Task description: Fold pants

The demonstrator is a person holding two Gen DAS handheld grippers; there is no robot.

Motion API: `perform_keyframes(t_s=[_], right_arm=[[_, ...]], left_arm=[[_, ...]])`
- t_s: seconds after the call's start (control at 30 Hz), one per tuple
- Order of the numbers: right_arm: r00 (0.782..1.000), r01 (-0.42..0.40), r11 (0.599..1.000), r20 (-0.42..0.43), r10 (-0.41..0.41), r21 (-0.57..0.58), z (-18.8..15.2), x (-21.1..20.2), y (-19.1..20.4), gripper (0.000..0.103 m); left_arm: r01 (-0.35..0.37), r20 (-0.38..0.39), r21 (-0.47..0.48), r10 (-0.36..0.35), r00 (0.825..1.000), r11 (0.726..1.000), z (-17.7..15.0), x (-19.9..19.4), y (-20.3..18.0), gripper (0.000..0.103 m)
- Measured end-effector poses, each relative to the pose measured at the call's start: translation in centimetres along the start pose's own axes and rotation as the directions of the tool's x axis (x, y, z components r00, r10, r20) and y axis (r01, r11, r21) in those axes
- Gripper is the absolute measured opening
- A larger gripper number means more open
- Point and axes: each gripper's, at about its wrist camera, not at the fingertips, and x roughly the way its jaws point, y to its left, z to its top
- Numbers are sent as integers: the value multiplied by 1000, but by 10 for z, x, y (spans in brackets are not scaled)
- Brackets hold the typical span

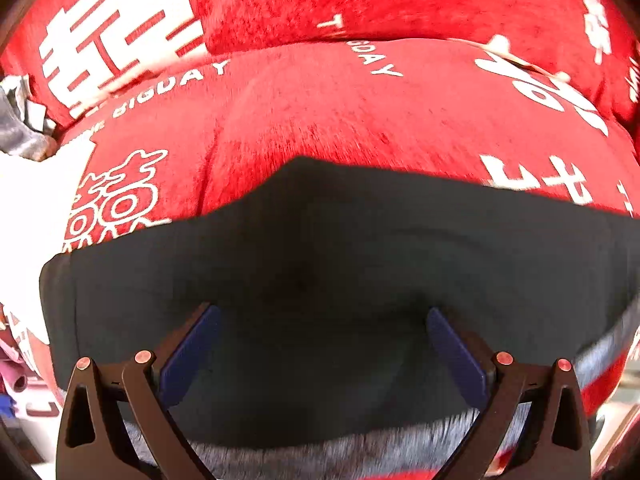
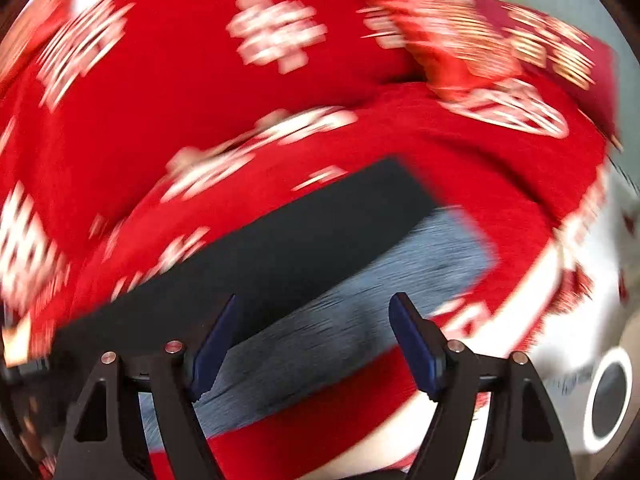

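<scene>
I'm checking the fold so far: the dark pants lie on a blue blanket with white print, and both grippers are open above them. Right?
Not quite: the blanket is red with white print, not blue, as the left wrist view shows. The rest stands: the dark pants lie on it, and the left gripper and right gripper are both open above them.

A red plush bedspread [image 1: 360,120] printed with white characters and the words "BIG DAY" fills both views. Two red pillows [image 1: 380,0] in the same print lie at twelve o'clock, pressed against its raised edge. In the right wrist view, pale floor [image 2: 600,240] shows at three o'clock, with a white ring [image 2: 610,398] around a grey centre at four o'clock. Grey clutter [image 1: 20,120] sits at nine o'clock in the left wrist view. Light is bright and even.
</scene>
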Motion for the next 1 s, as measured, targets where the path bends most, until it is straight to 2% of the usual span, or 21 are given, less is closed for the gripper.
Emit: perform_keyframes(t_s=[0.1, 0.17, 0.23, 0.3, 0.4, 0.47, 0.53, 0.63, 0.73, 0.8, 0.9, 1.0], right_arm=[[995, -70, 986, -79, 59, -153, -10, 18, 60, 80], [989, -97, 970, -133, 68, -221, -17, 30, 87, 80], [984, -77, 950, -176, 24, -303, -27, 46, 109, 80], [989, -43, 933, -150, -12, -357, -30, 48, 116, 81], [987, -81, 932, -161, 25, -353, -32, 44, 102, 82], [990, -49, 925, -138, -4, -378, -33, 40, 89, 83], [989, -50, 931, -149, -5, -361, -32, 37, 71, 89], [983, -6, 965, -179, -42, -261, -25, 43, 41, 102], [977, 11, 991, -211, -39, -132, -21, 43, 13, 102], [978, 41, 992, -198, -63, -116, -19, 36, 12, 102], [986, 33, 991, -156, -54, -129, -13, 26, 25, 102], [985, 43, 988, -161, -67, -149, -5, 33, 45, 102]], left_arm=[[-16, 0, 50, 16, 1000, 999, -15, 0, -5, 103], [-45, -2, 96, 45, 999, 994, -26, 6, -8, 103], [-24, 3, 85, 24, 1000, 996, -31, 6, 0, 103], [-8, -16, 65, 9, 1000, 998, -39, 6, 12, 103], [20, -25, 37, -19, 999, 999, -52, 9, 30, 103], [34, -19, 7, -34, 999, 999, -61, 8, 45, 103], [51, -25, -29, -52, 998, 998, -67, 10, 62, 103], [63, -33, -90, -66, 997, 994, -71, 11, 83, 103], [22, -18, -106, -24, 1000, 994, -74, 6, 92, 103], [19, -13, -108, -20, 1000, 994, -72, 3, 91, 103], [53, 9, -107, -52, 999, 993, -60, -1, 80, 103], [65, 52, -86, -60, 997, 994, -31, -5, 58, 103]])
